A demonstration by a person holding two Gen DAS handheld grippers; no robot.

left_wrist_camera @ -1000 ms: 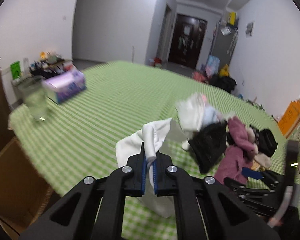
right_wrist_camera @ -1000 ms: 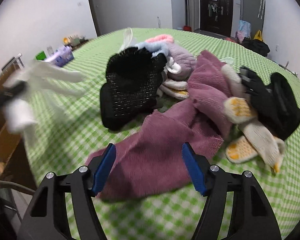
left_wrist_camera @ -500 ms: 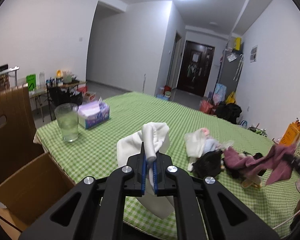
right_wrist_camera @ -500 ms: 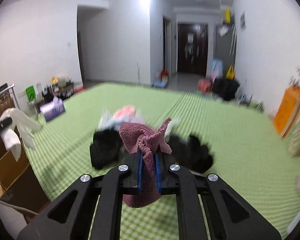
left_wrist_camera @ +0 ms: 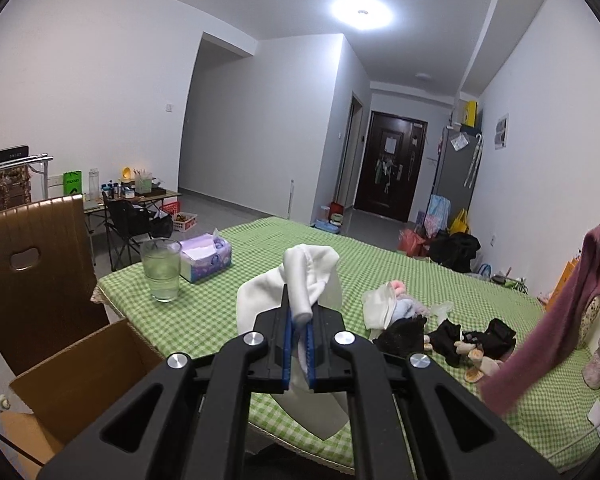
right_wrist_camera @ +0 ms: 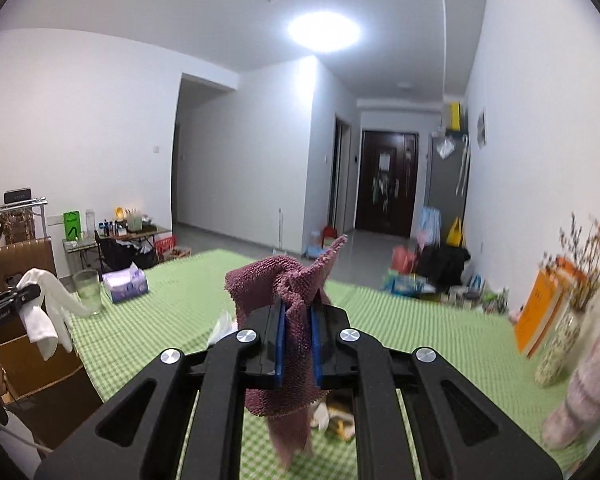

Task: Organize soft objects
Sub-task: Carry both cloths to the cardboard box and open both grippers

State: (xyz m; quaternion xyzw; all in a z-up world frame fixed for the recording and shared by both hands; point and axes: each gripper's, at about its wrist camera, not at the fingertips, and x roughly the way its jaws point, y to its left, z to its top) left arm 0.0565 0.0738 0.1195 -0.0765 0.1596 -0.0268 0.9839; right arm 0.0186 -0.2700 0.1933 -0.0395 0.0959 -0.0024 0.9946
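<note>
Soft objects, left wrist view: a white cloth (left_wrist_camera: 300, 280) is pinched in the left claw (left_wrist_camera: 299, 344), lifted above the green checked surface (left_wrist_camera: 260, 248). A pile of dark and pale garments (left_wrist_camera: 428, 324) lies there (a glass (left_wrist_camera: 161, 270) stands near the corner).

Right wrist view: the right claw (right_wrist_camera: 298, 344) is clamped on a mauve towel (right_wrist_camera: 284, 292), raised above the surface.

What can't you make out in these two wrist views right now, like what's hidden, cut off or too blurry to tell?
- Cardboard box, left wrist view: its contents are hidden by its front wall and the left gripper.
- White cloth, left wrist view: its lower end hangs behind the gripper body.
- Mauve cloth, right wrist view: it covers most of the pile beneath the right gripper.
- Items at the right edge, right wrist view: blurred and cropped.
</note>
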